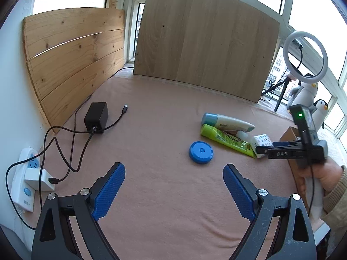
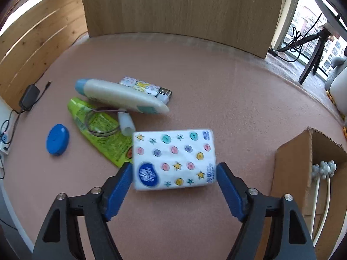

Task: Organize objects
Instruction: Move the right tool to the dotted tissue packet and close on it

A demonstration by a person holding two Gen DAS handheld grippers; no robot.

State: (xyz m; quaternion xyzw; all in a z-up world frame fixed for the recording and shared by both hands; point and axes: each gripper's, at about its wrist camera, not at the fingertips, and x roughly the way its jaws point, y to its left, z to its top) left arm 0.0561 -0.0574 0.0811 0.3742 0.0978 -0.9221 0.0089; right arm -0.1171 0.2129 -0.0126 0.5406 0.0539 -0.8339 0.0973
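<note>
The right gripper (image 2: 174,171) clamped its ribbed blue pads on a soft, rectangular tissue pack (image 2: 173,159) beside the cardboard box (image 2: 290,173); the left gripper (image 1: 174,175) gaped wide, holding nothing, over pink felt (image 1: 151,130).

Your left wrist view looks low across the tabletop (image 1: 164,112); your right sits closer; both share the blue disc (image 1: 201,152).
</note>
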